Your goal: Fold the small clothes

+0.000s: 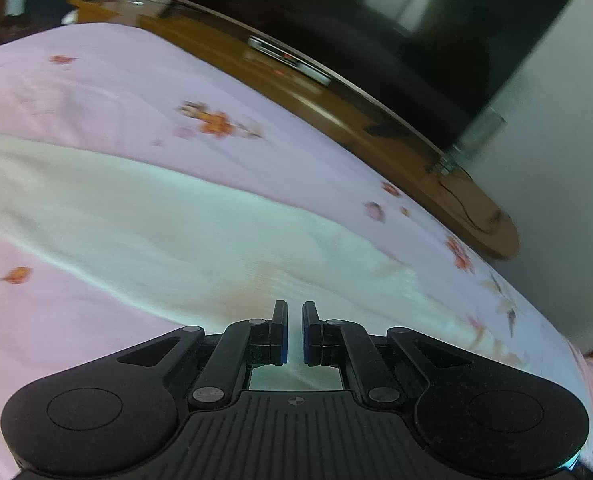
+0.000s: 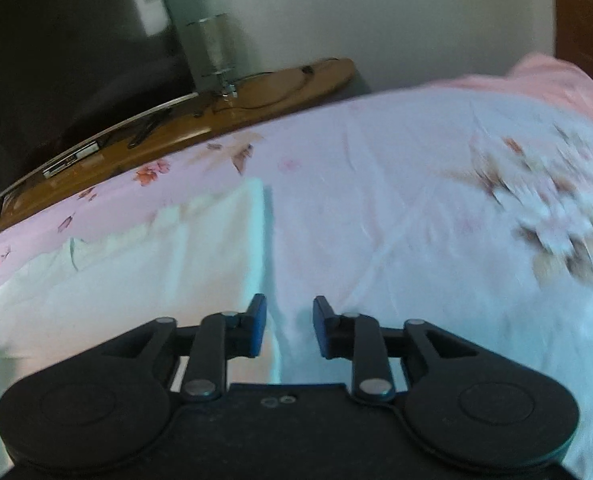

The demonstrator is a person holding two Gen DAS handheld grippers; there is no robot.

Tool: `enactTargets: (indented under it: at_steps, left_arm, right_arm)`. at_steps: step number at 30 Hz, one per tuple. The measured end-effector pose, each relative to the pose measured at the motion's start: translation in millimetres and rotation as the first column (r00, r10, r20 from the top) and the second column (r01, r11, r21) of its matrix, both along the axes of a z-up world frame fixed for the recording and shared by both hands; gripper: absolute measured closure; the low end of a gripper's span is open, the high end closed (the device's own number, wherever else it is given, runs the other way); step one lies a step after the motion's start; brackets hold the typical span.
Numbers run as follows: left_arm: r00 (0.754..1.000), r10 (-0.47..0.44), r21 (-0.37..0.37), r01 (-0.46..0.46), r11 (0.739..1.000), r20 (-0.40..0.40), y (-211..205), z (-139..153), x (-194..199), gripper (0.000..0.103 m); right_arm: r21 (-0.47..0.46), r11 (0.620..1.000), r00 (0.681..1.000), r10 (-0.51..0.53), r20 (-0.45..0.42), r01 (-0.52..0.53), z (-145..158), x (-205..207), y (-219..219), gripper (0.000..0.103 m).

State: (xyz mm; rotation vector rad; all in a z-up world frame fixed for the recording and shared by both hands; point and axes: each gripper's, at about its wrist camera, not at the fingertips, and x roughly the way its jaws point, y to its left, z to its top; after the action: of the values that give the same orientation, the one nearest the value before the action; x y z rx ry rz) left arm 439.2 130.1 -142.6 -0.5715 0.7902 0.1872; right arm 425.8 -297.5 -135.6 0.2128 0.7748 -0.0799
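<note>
A white garment point(image 1: 168, 220) lies flat on a pink floral bedsheet point(image 1: 116, 92). My left gripper point(image 1: 295, 312) hovers low over its near part, jaws a narrow gap apart with nothing visible between them. In the right wrist view the white garment point(image 2: 144, 264) fills the left half, its right edge running down toward the fingers. My right gripper point(image 2: 289, 308) is open and empty, straddling that edge just above the bedsheet point(image 2: 396, 200).
A wooden TV bench point(image 1: 376, 120) with a large dark television point(image 1: 376, 20) runs along the far side of the bed; it also shows in the right wrist view point(image 2: 200, 120). A pale wall point(image 2: 336, 12) stands behind. A pink cloth point(image 2: 556, 76) lies at the far right.
</note>
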Motion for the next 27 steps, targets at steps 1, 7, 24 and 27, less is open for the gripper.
enactTargets:
  at_steps: [1, 7, 24, 27]
  left_arm:
    - [1.0, -0.022, 0.006, 0.022, 1.0, 0.001, -8.5, -2.5, 6.6, 0.099]
    - [0.995, -0.044, 0.058, 0.049, 0.997, -0.086, -30.9, -37.9, 40.1, 0.099]
    - [0.993, -0.074, 0.116, 0.085, 0.99, -0.093, -35.3, -29.3, 31.0, 0.099]
    - [0.99, -0.086, 0.105, 0.098, 0.99, -0.111, -27.2, -26.4, 17.3, 0.099]
  right_arm:
    - [0.011, 1.0, 1.0, 0.008, 0.002, -0.008, -1.2, 12.0, 1.6, 0.068]
    - [0.021, 1.0, 1.0, 0.01, -0.026, -0.009, -17.9, 72.2, 7.4, 0.064]
    - [-0.079, 0.993, 0.995, 0.088, 0.042, -0.084, -5.0, 58.1, 24.9, 0.074]
    - [-0.099, 0.982, 0.986, 0.166, 0.034, -0.162, 1.7, 37.1, 49.7, 0.071]
